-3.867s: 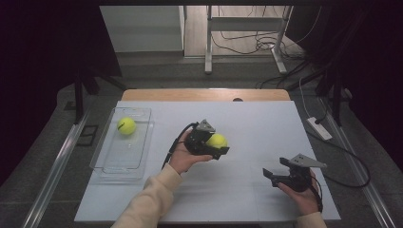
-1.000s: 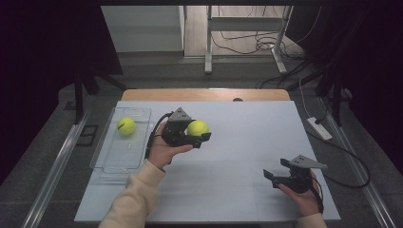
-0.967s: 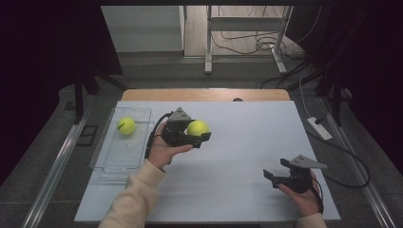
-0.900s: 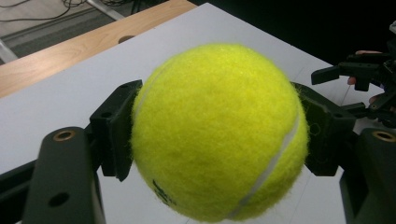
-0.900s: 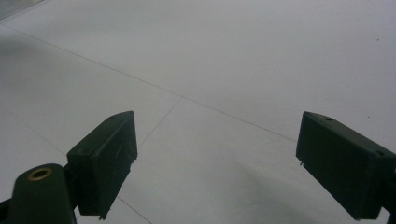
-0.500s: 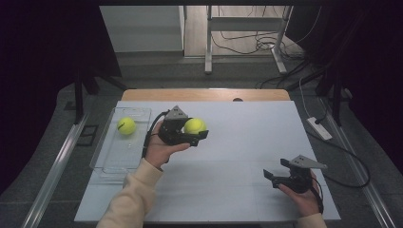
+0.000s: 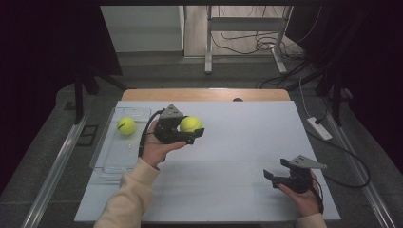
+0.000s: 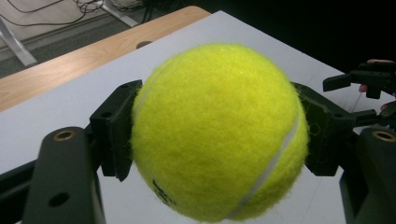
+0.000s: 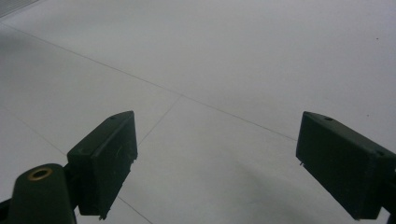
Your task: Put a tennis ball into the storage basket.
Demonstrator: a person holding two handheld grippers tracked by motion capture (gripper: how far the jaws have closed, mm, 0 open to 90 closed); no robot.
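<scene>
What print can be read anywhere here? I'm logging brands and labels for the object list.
No text reads legibly.
Held tennis ball: a small dark mark near its underside, cut off and too blurred to read.
Tennis ball in the clear tray: a dark mark, too small to read.

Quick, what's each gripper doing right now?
Left gripper: closed on the fuzzy yellow-green tennis ball.
Right gripper: open, holding nothing.

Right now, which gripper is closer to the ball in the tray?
Left. The left gripper hangs just right of the tray and its ball; the right gripper sits far across the table.
</scene>
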